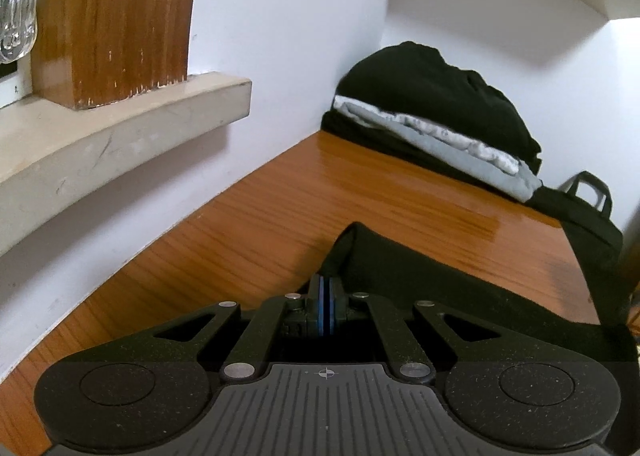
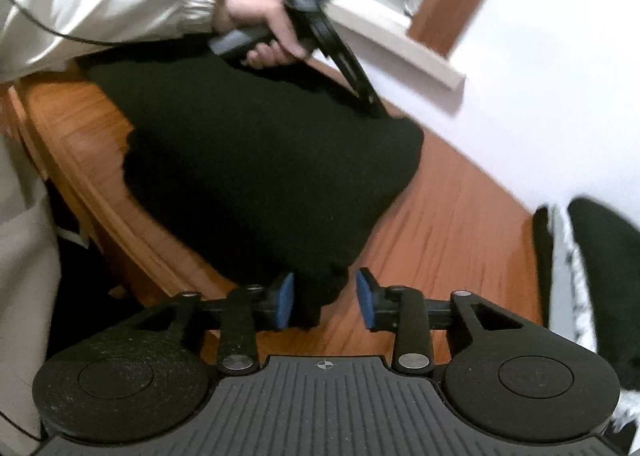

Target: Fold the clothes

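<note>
A black garment [image 2: 260, 160] lies spread on the wooden table [image 2: 460, 216]. In the right wrist view my right gripper [image 2: 326, 298] is open, and the garment's near corner sits between its blue pads [image 2: 285, 302]. At the cloth's far corner, a person's hand [image 2: 256, 24] holds my left gripper [image 2: 372, 106] with its tip down on the fabric. The left wrist view shows my left gripper [image 1: 327, 296] shut, pads pressed together on the edge of the black garment [image 1: 440, 296], which runs off to the right.
A stack of folded black and grey clothes [image 1: 440, 116] rests in the back corner by the white wall, also visible as the stack [image 2: 580, 276]. A black bag [image 1: 588, 212] stands beside it. A stone window sill [image 1: 120, 136] juts out on the left.
</note>
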{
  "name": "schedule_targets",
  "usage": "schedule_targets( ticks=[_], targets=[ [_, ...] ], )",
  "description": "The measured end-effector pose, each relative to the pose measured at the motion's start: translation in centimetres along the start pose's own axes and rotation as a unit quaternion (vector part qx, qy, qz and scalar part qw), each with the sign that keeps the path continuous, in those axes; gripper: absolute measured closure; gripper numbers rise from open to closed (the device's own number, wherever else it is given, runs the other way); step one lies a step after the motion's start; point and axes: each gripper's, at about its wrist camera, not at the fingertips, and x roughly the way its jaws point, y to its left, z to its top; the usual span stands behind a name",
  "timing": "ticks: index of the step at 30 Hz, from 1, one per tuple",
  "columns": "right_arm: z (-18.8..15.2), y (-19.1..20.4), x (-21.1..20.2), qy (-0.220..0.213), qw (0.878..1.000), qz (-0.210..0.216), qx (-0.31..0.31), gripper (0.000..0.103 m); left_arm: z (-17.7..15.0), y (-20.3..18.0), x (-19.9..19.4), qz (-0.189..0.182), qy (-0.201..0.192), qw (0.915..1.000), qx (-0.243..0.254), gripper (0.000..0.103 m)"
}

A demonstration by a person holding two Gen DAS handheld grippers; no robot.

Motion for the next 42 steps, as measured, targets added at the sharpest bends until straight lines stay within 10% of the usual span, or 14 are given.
schedule_targets(
  ticks=[12, 17, 24, 29, 31, 42],
  targets=[
    [-1.4, 2.5, -1.9, 0.024, 0.999, -0.033, -0.03, 0.098, 1.2, 0.2, -1.3, 0.02, -0.012, 0.9993, -0.028, 0.097],
    [-1.0, 1.5, -3.8, -0.054, 0.996, -0.068, 0.028, 0.07, 1.4, 1.1, -5.0, 0.033, -0.018, 0.9986, -0.036, 0.085],
    [-0.7, 1.3, 0.4, -0.144, 0.98, -0.013, 0.138, 0.067, -2.0, -1.9, -4.9, 0.009, 0.018, 0.9997, 0.013, 0.083],
    [-1.2, 1.4, 3.7, -0.118, 0.981, -0.002, 0.156, 0.068, -3.7, -1.8, -3.8, 0.063, 0.018, 0.9975, 0.027, 0.084],
    [-2.0, 1.0, 4.0, -0.118, 0.979, -0.009, 0.169, 0.068, -3.7, -1.3, -3.4, 0.091, 0.01, 0.9951, 0.036, 0.099],
    [-4.3, -2.1, 5.3, -0.128, 0.971, -0.087, 0.184, 0.069, -1.7, 0.4, -0.6, 0.135, -0.003, 0.9908, 0.006, 0.085]
  ],
)
